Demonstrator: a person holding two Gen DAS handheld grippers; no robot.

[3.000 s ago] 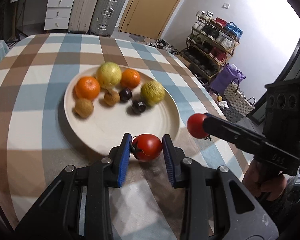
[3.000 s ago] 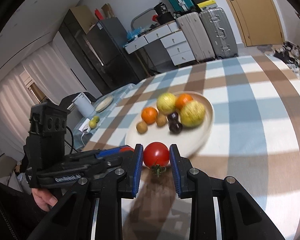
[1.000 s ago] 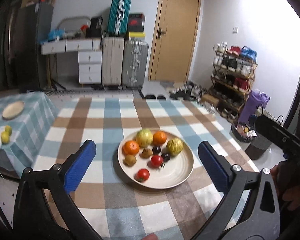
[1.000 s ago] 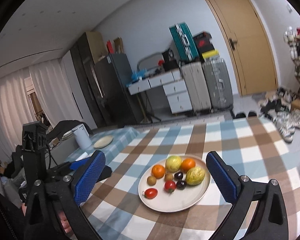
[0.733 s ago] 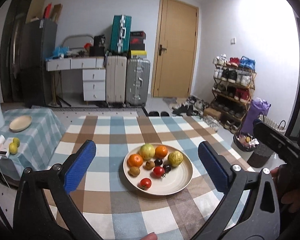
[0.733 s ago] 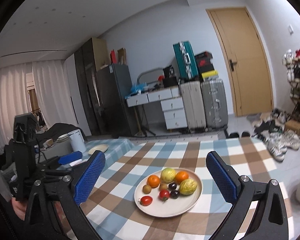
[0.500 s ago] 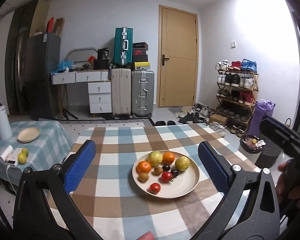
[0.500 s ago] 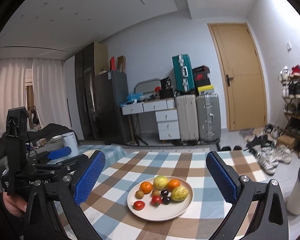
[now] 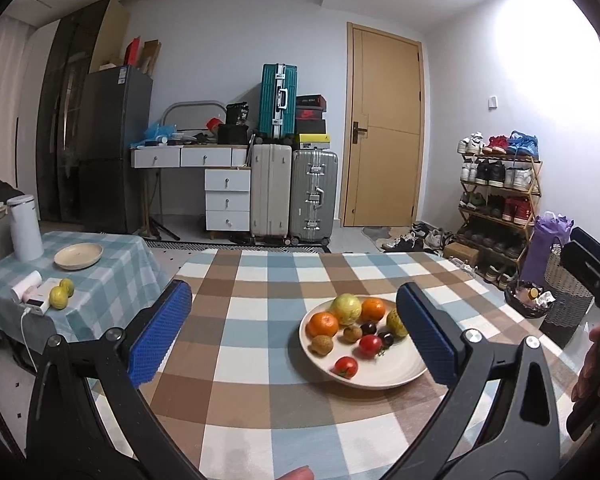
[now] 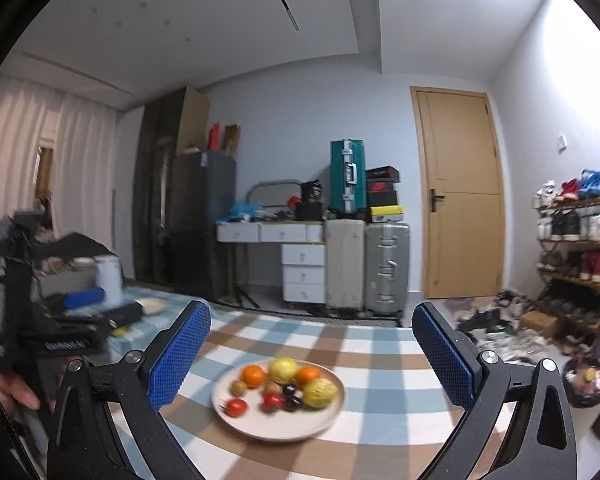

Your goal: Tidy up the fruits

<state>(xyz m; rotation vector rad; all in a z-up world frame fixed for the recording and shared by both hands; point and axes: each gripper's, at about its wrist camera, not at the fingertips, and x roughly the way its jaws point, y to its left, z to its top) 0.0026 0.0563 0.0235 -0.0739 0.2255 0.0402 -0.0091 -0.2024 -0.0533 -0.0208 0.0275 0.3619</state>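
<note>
Your right wrist view is motion-blurred: the fruits on the round cream plate (image 10: 260,426) smear together, and you can't tell the small dark fruits (image 10: 292,396) apart or name them. In the left wrist view your blue-padded left gripper finger (image 9: 428,340) covers part of the yellow-green fruit (image 9: 394,322) and the plate's right rim. Your hand on the black right gripper (image 9: 592,276) is cut off by the frame edge. The black left gripper body (image 10: 52,340) is blurred; its label is unreadable. Shoe rack contents are too small to tell.
</note>
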